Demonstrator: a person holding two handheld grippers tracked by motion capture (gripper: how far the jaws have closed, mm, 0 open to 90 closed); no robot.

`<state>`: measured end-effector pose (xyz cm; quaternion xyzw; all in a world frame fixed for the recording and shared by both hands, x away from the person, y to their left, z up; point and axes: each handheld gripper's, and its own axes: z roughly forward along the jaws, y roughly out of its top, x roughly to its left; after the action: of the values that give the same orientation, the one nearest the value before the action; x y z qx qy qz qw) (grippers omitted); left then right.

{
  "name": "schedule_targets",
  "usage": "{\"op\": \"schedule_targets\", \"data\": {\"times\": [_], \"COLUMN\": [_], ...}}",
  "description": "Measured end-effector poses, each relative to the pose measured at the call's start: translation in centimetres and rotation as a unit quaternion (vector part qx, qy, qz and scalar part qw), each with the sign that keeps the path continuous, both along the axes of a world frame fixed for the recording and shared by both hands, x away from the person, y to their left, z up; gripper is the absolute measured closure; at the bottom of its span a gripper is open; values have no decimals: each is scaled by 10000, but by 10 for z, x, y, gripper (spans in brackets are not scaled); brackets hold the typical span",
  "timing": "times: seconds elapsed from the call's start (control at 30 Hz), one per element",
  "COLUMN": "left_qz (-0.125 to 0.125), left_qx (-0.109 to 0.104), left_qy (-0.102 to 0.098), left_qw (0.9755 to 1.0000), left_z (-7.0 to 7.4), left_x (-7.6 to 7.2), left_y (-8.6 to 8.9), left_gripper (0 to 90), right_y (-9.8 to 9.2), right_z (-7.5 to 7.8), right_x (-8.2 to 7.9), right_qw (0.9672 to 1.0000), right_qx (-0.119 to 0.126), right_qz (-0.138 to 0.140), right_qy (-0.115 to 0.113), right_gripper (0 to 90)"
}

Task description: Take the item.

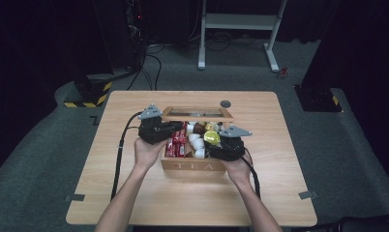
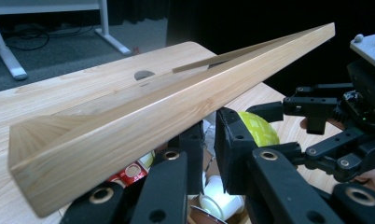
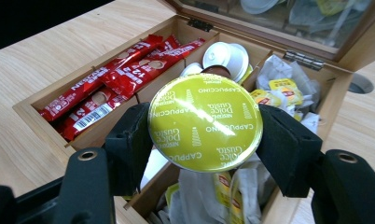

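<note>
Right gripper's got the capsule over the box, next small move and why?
Probably lower the yellow-green capsule into the middle compartment, where other capsules lie. The right gripper clamps it above the tea box, and the left gripper seems to hold the lid up.

Yellow-green capsule (image 3: 205,122), red sachets (image 3: 112,84)

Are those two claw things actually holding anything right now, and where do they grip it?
The right gripper clamps a yellow-green capsule by its opposite sides. The left gripper seems to prop open the box lid; whether it pinches the lid can't be told.
</note>
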<state>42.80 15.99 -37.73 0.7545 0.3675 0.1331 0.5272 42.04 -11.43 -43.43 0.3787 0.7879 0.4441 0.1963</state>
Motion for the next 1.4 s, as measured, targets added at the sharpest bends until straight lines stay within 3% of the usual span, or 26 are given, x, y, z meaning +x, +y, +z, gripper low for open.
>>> {"op": "schedule_targets", "data": {"times": [0.23,1.0,1.4], "left_qz": [43,-31,-43], "left_qx": [39,136,171], "left_qy": [-42,-30,-37], "left_qw": [10000,9999,9998], "left_z": [-1,-4,-6], "left_x": [-1,-3,-5], "left_y": [-1,-1,-1], "left_gripper": [817,818,819], "right_y": [-12,-45,-66], "right_z": [4,15,20], "right_x": [-3,-10,-15], "right_qw": [9999,9991,9983], "right_qx": [-56,191,180], "right_qz": [-63,-288,-447], "right_qy": [-122,-259,-325], "right_gripper": [379,378,378]}}
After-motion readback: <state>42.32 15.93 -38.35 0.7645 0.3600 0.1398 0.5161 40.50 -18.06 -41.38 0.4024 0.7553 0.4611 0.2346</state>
